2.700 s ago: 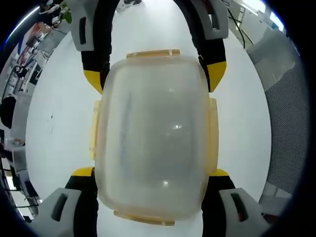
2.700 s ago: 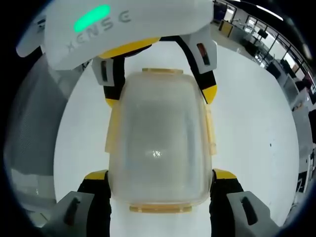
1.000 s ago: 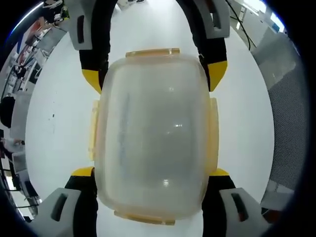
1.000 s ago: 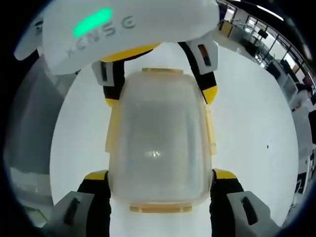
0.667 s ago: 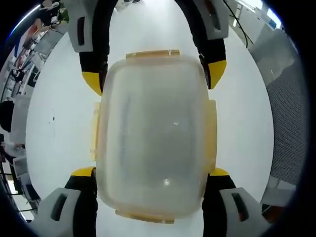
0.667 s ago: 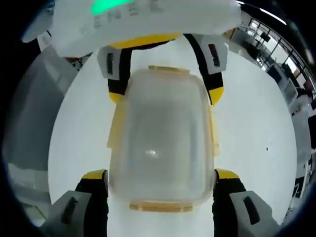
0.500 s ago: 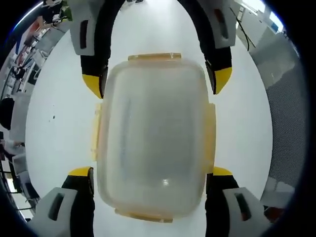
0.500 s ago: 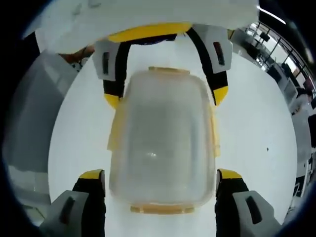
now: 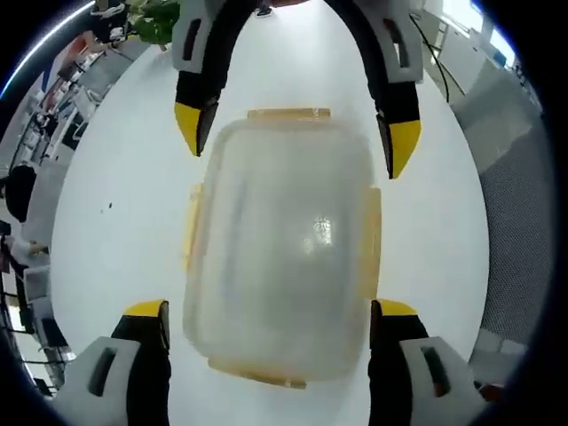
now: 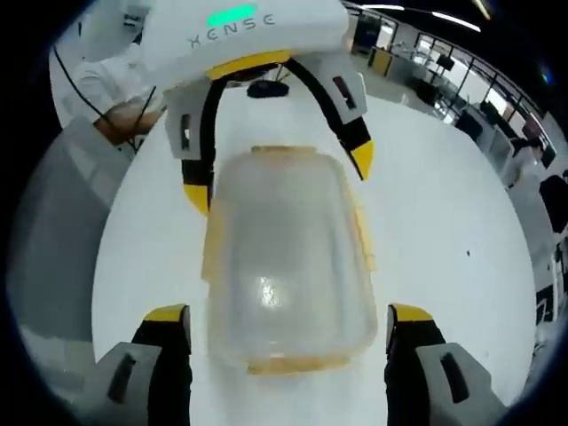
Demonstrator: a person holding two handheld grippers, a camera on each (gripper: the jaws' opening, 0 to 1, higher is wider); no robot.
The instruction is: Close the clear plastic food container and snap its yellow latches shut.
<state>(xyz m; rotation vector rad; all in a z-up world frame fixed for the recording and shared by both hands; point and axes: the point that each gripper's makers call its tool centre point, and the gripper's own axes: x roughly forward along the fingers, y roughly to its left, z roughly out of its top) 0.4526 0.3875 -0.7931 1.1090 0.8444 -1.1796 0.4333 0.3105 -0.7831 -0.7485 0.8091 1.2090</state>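
The clear plastic container lies on the white table with its lid on. Its yellow latches lie flat along all sides. My left gripper is open, its yellow-tipped jaws straddling the container's near end, just off its sides. Opposite it, my right gripper is open too, with its tips spread wider than the far end. In the right gripper view the same container sits between my right gripper and the left gripper, neither pressing on it.
A grey mesh chair back stands off the table's right side. A person in white is behind the left gripper. Office desks fill the background. Bare white table surrounds the container.
Both grippers, earlier squeezing the container's sides, have spread their jaws and drawn back from it. The container stays flat on the table.
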